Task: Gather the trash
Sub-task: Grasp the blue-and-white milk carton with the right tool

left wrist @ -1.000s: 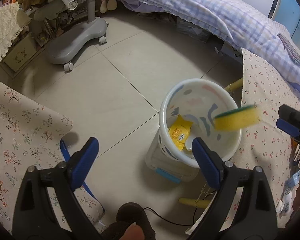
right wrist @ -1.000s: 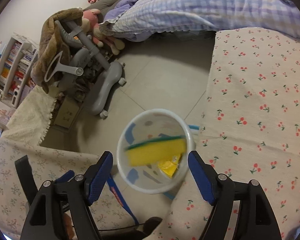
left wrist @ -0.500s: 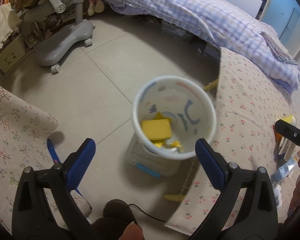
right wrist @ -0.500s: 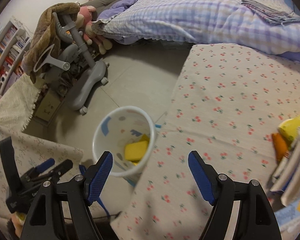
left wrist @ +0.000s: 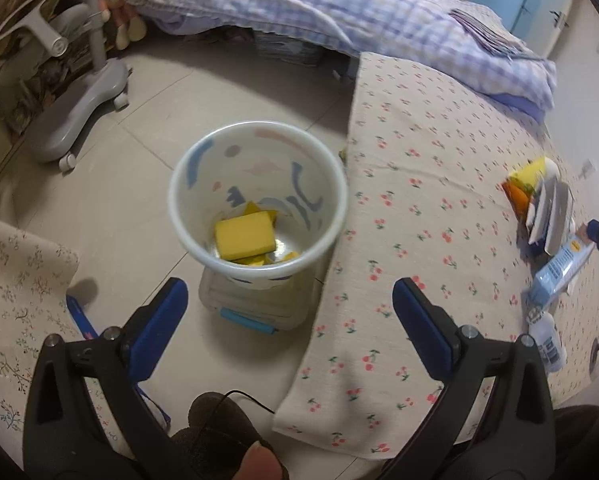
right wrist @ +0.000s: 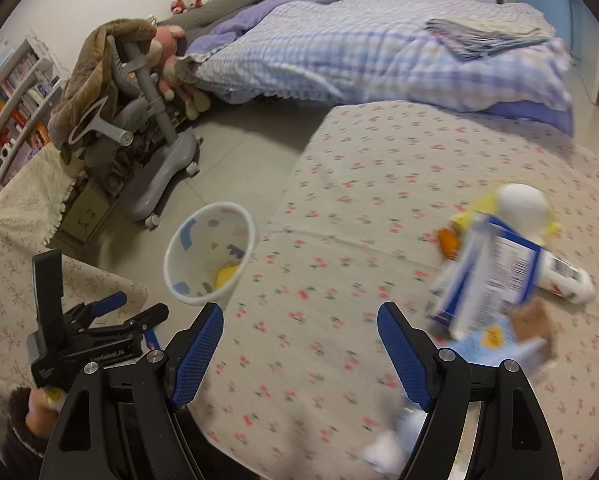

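A white patterned bin (left wrist: 259,125) stands on the floor beside a table with a cherry-print cloth (left wrist: 419,208). A yellow sponge (left wrist: 244,237) lies inside the bin on yellow wrappers. My left gripper (left wrist: 287,292) hangs wide open above the bin's near side, holding nothing. My right gripper (right wrist: 301,312) is over the cloth; its jaws are opening with nothing between them. To its right lies a blurred heap of trash: a blue-and-white carton (right wrist: 487,280), a white tube (right wrist: 567,276) and a yellow packet (right wrist: 519,204). The bin (right wrist: 171,256) shows at left in the right wrist view.
A clear box (left wrist: 255,308) sits under the bin. A grey chair base (left wrist: 87,116) stands on the tiled floor at the left. A bed with a checked quilt (left wrist: 339,12) runs along the back. A second floral cloth (left wrist: 15,280) covers a surface at the left.
The sponge, in mid-air over the bin a second ago, has landed inside it. Both grippers have swung right toward the cherry cloth, bringing the trash heap into view.
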